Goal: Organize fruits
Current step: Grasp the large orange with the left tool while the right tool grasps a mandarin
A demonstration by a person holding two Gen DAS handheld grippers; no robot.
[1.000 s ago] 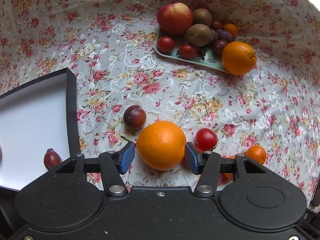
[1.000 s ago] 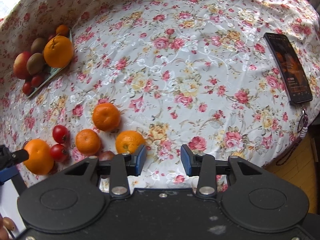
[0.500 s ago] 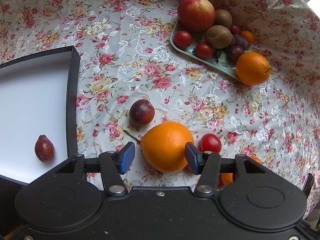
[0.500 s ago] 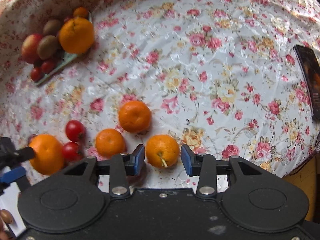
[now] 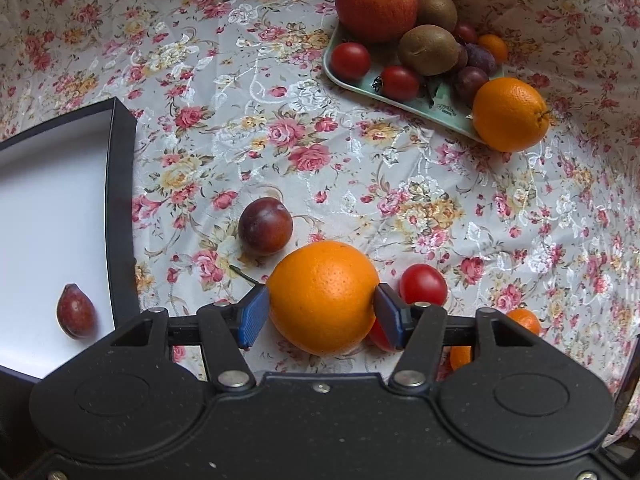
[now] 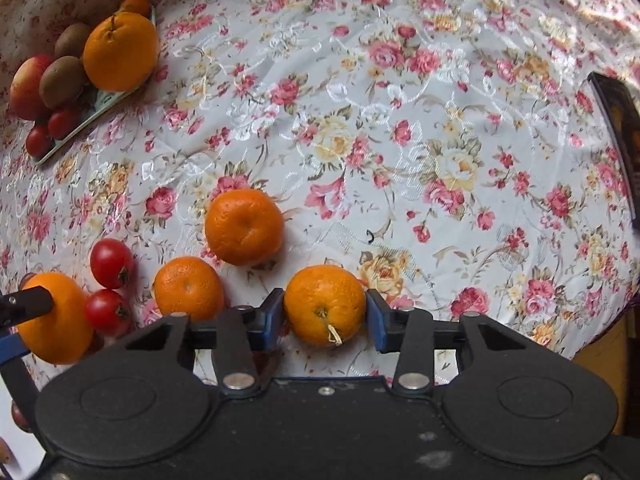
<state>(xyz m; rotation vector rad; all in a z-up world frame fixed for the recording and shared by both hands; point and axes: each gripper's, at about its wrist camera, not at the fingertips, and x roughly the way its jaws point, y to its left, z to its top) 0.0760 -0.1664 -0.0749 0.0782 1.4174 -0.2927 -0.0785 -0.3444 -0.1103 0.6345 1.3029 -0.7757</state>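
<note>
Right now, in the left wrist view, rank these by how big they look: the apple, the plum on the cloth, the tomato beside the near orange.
1. apple
2. plum
3. tomato
The apple looks largest although it lies farthest away.

Rose-patterned white tablecloth (pink blooms), mint-green tray, blue-padded claws

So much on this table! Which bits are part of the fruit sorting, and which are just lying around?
Part of the job:
- big orange between the left gripper pads
- mandarin between the right gripper pads
- loose plum, tomatoes
- green tray of fruit
- black-rimmed box

Just lying about:
- phone
- floral tablecloth
</note>
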